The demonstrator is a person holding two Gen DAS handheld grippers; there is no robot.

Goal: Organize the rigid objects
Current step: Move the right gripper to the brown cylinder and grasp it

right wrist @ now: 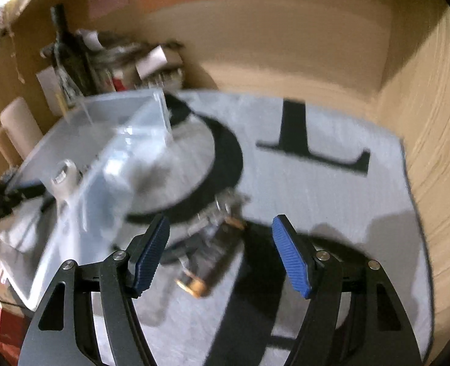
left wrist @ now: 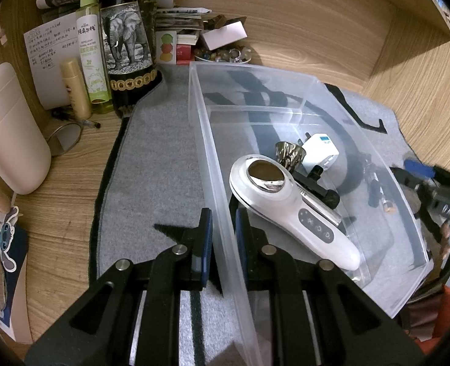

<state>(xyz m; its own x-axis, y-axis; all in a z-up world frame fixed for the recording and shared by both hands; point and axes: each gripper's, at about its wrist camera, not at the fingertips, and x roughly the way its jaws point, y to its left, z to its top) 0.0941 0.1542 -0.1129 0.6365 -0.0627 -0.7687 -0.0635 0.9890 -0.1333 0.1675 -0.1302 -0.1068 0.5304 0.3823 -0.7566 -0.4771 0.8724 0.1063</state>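
Two grippers are at work. The left gripper (left wrist: 223,231) is pinched tight on the near wall of the clear plastic bin (left wrist: 286,79), one blue pad outside and one inside, steadying it. The right gripper (right wrist: 220,254) has its ribbed blue pads spread wide and holds nothing; between them, lower down on the mat, lies a small dark object with brass-coloured ends (right wrist: 208,256), blurred, and its exact kind cannot be told.

Judging by the contents, the sorting is partly done. Inside the bin already lie a smooth white handheld device (left wrist: 289,207) with a polished metal oval head, a white boxy plug adapter (left wrist: 321,152), a crinkled shiny metal cup (left wrist: 289,154) and a black angular piece (left wrist: 316,184). The dark object outside the bin appears to be what is left to collect.

The bin is thin, translucent and rigid-walled with an inner divider; it sits on a grey felt-like mat (left wrist: 157,152) with black markings, on a wood-grain desk (left wrist: 316,24).
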